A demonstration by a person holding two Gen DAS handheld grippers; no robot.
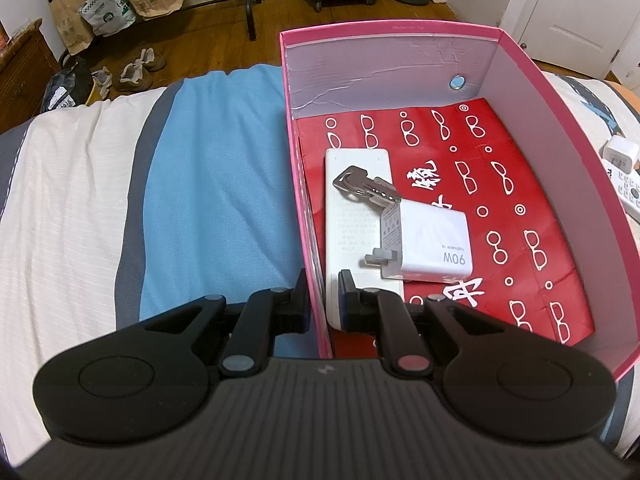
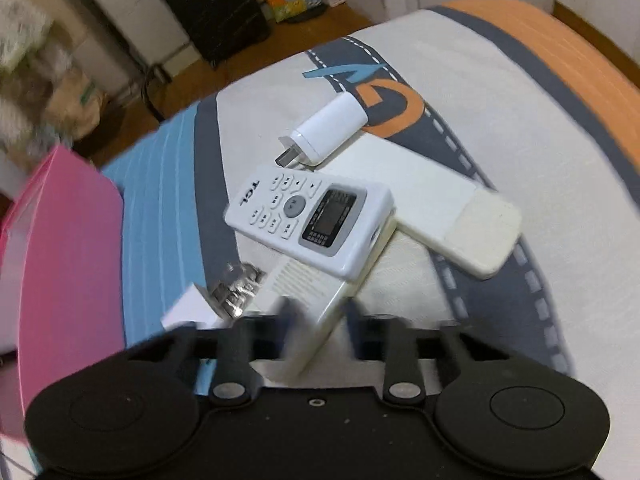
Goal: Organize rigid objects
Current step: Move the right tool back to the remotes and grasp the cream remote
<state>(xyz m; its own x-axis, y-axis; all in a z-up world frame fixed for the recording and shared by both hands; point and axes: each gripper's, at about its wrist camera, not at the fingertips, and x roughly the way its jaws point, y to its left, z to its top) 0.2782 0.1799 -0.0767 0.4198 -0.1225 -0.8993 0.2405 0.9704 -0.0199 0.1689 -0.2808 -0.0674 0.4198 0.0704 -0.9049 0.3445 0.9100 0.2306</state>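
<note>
Clamping pink box wall, left gripper pinches near corner on bed. Right gripper, blurred, grips cream remote beneath TCL remote, beside box.

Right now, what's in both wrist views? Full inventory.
pink box: 1, pink, on bed
paper bag: 1, red, lining box floor
flat slab: 1, white, in box
keys: 1 bunch, silver, on slab
90W charger: 1, white, overlapping slab
TCL remote: 1, white, on bed, atop cream device
cream device: 1, cream, under remote
plug adapter: 1, white, beyond remote
capped slab: 1, white and cream, right of remote
metal bits: count unclear, silver, left of cream device
left gripper: black, shut on box wall
right gripper: black, blurred, shut on cream device
</note>
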